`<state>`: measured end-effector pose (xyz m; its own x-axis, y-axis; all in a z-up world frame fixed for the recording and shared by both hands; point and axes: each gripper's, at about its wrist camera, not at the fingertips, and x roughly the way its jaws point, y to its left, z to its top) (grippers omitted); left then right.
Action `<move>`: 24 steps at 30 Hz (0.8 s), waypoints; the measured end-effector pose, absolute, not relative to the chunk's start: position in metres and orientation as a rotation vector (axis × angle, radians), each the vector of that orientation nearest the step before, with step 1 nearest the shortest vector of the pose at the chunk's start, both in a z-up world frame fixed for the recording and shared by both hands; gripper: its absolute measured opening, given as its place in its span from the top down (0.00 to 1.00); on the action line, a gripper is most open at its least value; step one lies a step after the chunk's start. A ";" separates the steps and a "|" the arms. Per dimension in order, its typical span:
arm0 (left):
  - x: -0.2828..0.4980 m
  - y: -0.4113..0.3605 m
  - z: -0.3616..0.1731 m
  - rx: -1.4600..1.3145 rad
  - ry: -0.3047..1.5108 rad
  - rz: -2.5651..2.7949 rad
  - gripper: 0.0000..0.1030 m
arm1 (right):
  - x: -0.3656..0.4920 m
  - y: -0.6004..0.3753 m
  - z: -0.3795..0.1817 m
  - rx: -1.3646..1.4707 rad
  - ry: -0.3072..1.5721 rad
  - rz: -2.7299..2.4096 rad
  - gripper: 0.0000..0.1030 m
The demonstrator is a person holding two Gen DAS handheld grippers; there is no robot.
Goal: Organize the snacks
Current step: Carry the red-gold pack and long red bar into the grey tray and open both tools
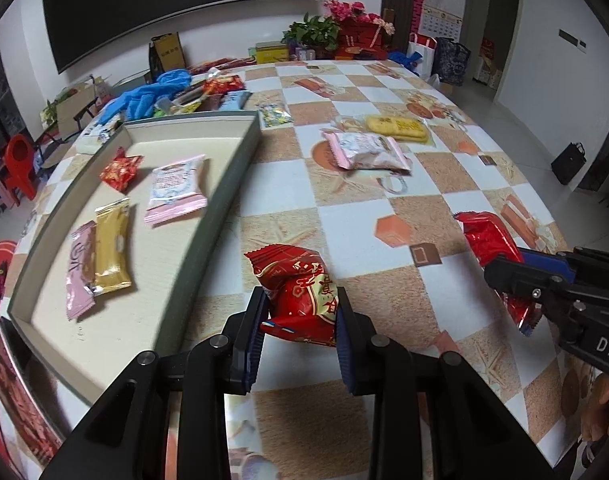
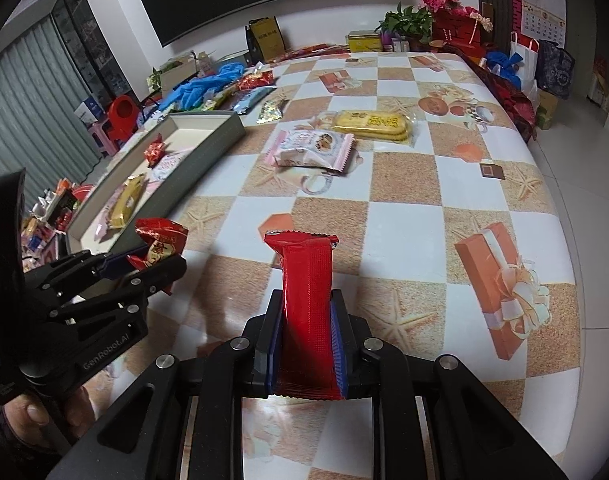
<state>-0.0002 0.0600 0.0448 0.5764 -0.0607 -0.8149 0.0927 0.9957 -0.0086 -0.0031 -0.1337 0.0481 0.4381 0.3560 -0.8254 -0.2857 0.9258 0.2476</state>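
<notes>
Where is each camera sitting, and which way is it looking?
Left wrist view: sits behind the left claw, looking across the table toward the tray; its claw grips a red-and-gold snack, and the right claw shows at the right.
Right wrist view: sits behind the right claw, facing the same way; it grips a plain red packet, and the left claw and the person's hand show at the left.
Both share the tray, the pink packet and the yellow biscuits.

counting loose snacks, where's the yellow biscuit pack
The yellow biscuit pack lies on the table's far side, right of the tray, just behind the pink-and-white packet.
</notes>
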 end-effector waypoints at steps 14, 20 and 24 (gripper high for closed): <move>0.004 0.143 0.062 -0.075 0.939 0.077 0.67 | 0.016 -0.047 0.086 0.040 1.024 0.580 0.78; 0.010 0.160 0.059 -0.082 0.952 0.123 0.67 | 0.034 -0.008 0.094 0.005 1.026 0.622 0.78; 0.016 0.172 0.056 -0.095 0.963 0.141 0.67 | 0.051 0.012 0.091 0.016 1.060 0.638 0.78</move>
